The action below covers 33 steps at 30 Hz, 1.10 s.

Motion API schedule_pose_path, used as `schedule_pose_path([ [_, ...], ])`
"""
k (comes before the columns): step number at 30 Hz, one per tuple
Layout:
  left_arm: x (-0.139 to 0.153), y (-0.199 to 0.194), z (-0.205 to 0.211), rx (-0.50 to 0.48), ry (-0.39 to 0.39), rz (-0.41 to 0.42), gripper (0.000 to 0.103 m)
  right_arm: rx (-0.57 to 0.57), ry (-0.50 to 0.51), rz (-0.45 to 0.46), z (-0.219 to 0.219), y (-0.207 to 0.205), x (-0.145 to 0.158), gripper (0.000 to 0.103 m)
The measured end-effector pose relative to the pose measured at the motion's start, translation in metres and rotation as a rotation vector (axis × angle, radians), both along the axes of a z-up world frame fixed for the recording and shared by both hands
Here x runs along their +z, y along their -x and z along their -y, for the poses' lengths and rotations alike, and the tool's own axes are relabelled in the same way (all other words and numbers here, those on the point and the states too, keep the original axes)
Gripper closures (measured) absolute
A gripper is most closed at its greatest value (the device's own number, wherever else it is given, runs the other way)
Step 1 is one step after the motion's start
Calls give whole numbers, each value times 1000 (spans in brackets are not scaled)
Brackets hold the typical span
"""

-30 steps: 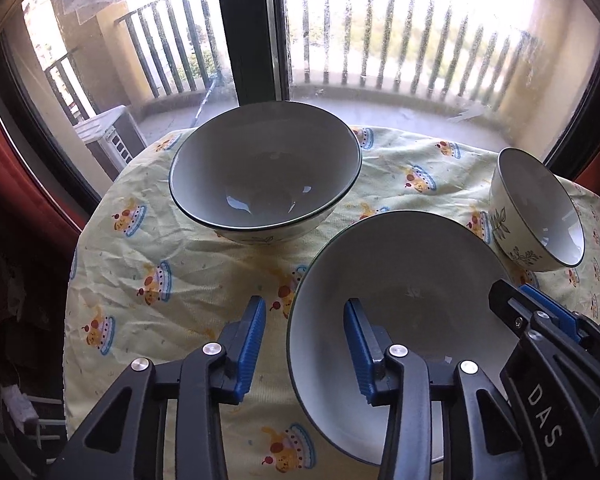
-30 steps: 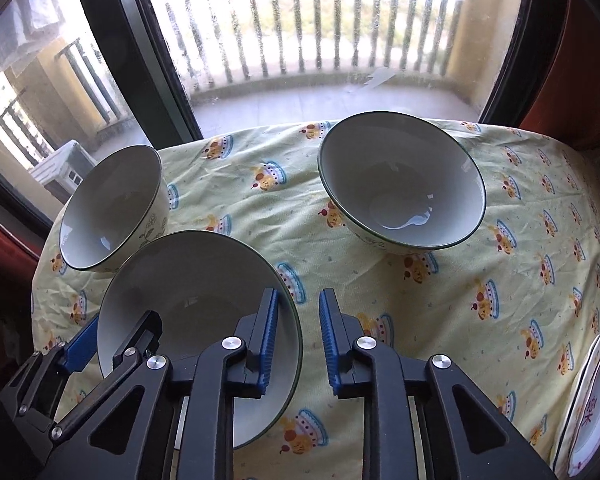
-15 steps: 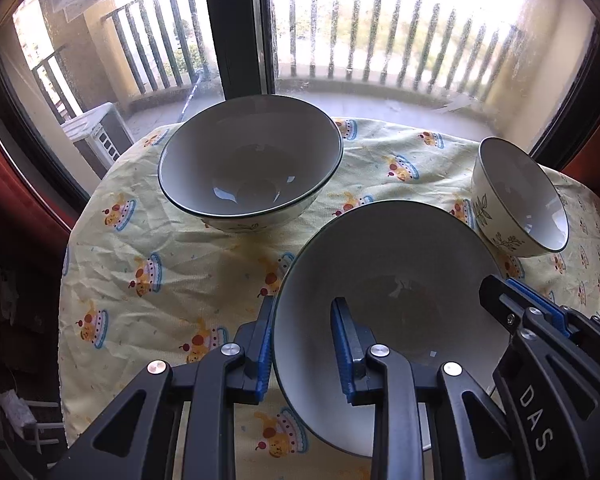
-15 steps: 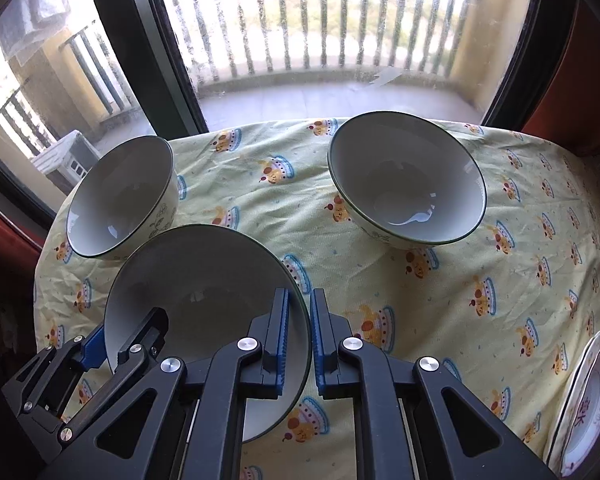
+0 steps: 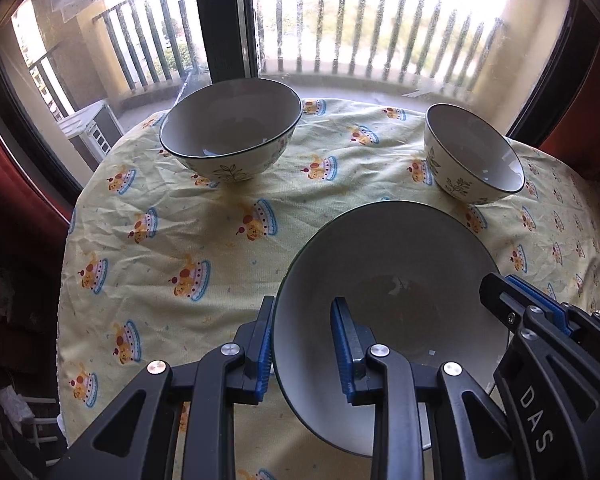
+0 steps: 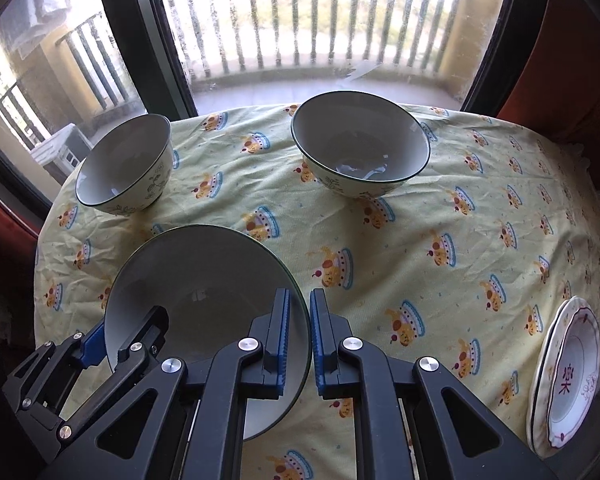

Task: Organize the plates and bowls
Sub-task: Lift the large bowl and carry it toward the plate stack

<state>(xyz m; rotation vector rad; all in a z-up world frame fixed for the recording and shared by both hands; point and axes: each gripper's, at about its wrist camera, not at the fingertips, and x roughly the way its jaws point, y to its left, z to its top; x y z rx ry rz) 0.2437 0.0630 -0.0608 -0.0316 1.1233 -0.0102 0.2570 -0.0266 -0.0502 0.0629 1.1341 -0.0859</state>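
Both grippers on near big bowl (image 5: 388, 264), lower centre: left gripper (image 5: 302, 348) fingers straddle rim, part-open; right gripper (image 6: 298, 336) fingers pinch rim. Two bowls (image 6: 360, 144) (image 6: 126, 164) unstacked upper frame; plates (image 6: 568, 372) stacked lower right. Mostly undone.

You are closing your right gripper (image 6: 299, 334) onto the near bowl (image 6: 204, 280) rim and lifting it with your left gripper (image 5: 303, 346), which is straddling the opposite rim.
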Motion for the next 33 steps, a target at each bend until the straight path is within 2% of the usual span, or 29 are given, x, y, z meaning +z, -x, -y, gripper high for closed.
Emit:
schedule_pose_path([
  [12,10,52,53,-5,-23,-8,77,14,-16,2,51,50,13,89],
  [23,-6,91,124,-23,-26,-65,77,33,4,-39,122,93,5,89],
  [33,-18,116,156,25,-17,-106,77,99,1,-64,160,117,-4,89],
])
